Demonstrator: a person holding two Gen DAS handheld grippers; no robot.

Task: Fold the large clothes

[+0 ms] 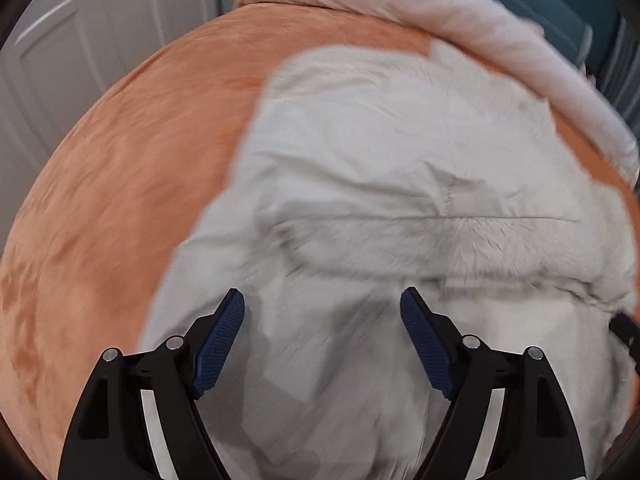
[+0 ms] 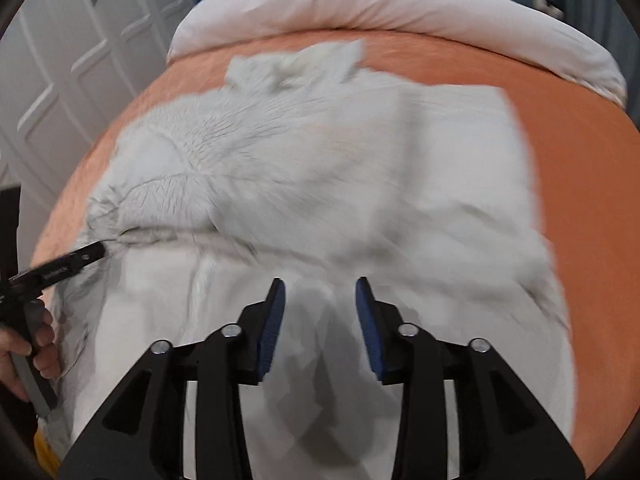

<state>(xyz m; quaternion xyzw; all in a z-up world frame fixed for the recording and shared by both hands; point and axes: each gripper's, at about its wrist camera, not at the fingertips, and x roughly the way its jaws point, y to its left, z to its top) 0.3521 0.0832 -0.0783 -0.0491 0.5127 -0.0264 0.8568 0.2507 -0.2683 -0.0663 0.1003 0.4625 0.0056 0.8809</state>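
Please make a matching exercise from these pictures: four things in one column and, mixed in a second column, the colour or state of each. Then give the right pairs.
Things:
1. white fur-lined coat
2. bed sheet
3. folded duvet
4. left gripper

Colour or state:
A. pale pink, at the far edge of the bed
B. open, holding nothing
C. orange
D. spread over the bed, fur showing

Pairs: 1-D, 2-C, 3-A, 4-B
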